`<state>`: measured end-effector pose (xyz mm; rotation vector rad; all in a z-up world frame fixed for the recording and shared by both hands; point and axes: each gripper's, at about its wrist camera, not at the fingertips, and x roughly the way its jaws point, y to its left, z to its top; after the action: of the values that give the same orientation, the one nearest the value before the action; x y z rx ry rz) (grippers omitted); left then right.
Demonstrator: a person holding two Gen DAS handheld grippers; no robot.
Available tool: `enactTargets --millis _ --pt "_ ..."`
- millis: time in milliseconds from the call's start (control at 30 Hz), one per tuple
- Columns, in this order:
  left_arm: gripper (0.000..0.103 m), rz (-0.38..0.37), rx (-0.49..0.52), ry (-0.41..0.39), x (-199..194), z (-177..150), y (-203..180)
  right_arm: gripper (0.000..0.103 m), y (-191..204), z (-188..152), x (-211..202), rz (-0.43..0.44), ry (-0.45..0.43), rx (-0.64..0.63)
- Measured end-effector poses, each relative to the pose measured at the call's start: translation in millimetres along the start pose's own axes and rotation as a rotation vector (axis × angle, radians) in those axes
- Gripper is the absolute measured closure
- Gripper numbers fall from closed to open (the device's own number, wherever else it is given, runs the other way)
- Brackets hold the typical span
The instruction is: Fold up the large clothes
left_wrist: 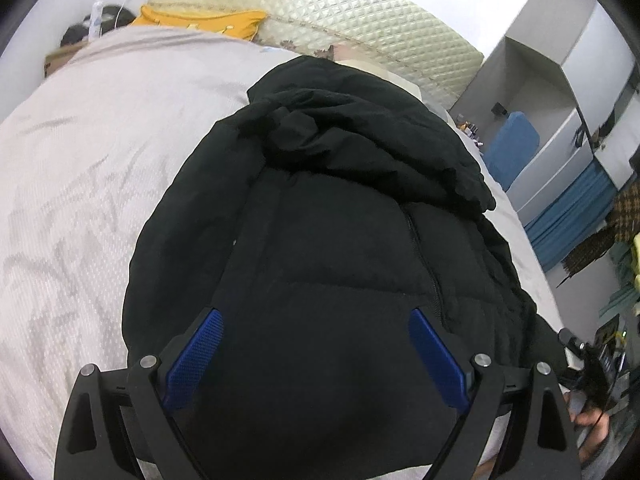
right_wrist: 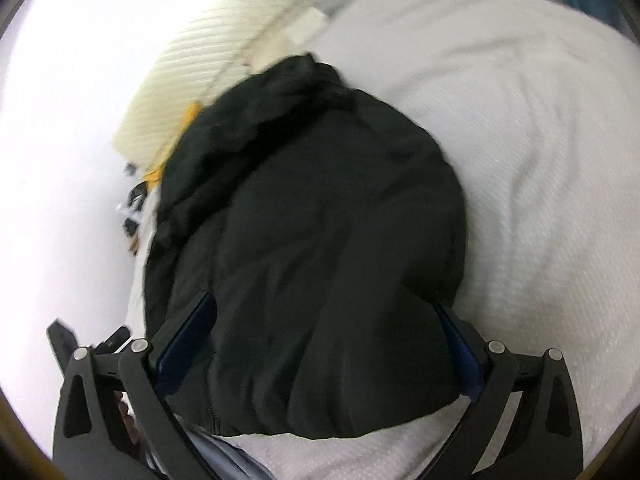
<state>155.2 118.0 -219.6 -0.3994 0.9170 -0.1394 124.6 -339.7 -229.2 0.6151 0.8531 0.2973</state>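
Note:
A black padded jacket lies folded in a thick bundle on a bed with a pale grey cover, its hood bunched at the far end. My left gripper hovers over the jacket's near part, jaws wide open and empty, blue pads apart. In the right wrist view the same jacket lies on the bed cover. My right gripper is also wide open above the jacket's near edge, holding nothing. This view is blurred.
A cream quilted headboard and a yellow cloth are at the bed's far end. Grey cabinets, a blue object and hanging clothes stand right of the bed. The other gripper shows at the lower right.

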Motion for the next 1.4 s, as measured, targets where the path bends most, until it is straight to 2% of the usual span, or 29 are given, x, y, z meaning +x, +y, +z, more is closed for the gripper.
enactTargets --millis 100,167,300,400,500,567,633,700,800,1000,1200,1400 --pt "0.009 0.042 -0.011 0.044 -2 3 9 0.001 4 0 1 0.013 -0.010 -0.027" --pt "0.009 0.060 -0.029 0.077 -6 6 18 0.001 -1 -1 -2 0.001 -0.026 -0.002" --pt "0.009 0.044 -0.096 0.149 -20 18 45 0.001 -13 -2 -3 -0.011 -0.027 0.059" --pt "0.009 0.097 -0.125 0.160 -34 28 68 0.001 -24 2 9 -0.074 0.008 0.095" --pt "0.009 0.149 -0.170 0.184 -37 30 93 0.003 -38 1 21 -0.084 0.058 0.161" --pt "0.009 0.151 -0.212 0.218 -31 27 110 0.025 -46 2 25 -0.086 0.074 0.205" --pt "0.009 0.109 -0.277 0.283 -16 19 125 0.054 -55 2 25 -0.074 0.094 0.249" --pt "0.009 0.043 -0.334 0.361 0 11 134 0.071 -58 1 23 -0.079 0.102 0.264" --pt "0.009 0.014 -0.326 0.403 11 11 134 0.080 -51 -1 19 -0.068 0.090 0.246" --pt "0.009 0.000 -0.299 0.495 36 7 128 0.083 -38 0 8 -0.062 0.061 0.183" --pt "0.009 0.003 -0.261 0.603 62 1 113 0.082 -45 -1 16 -0.083 0.069 0.239" --pt "0.008 -0.006 -0.277 0.675 76 -1 99 0.082 -49 -1 16 -0.089 0.077 0.247"
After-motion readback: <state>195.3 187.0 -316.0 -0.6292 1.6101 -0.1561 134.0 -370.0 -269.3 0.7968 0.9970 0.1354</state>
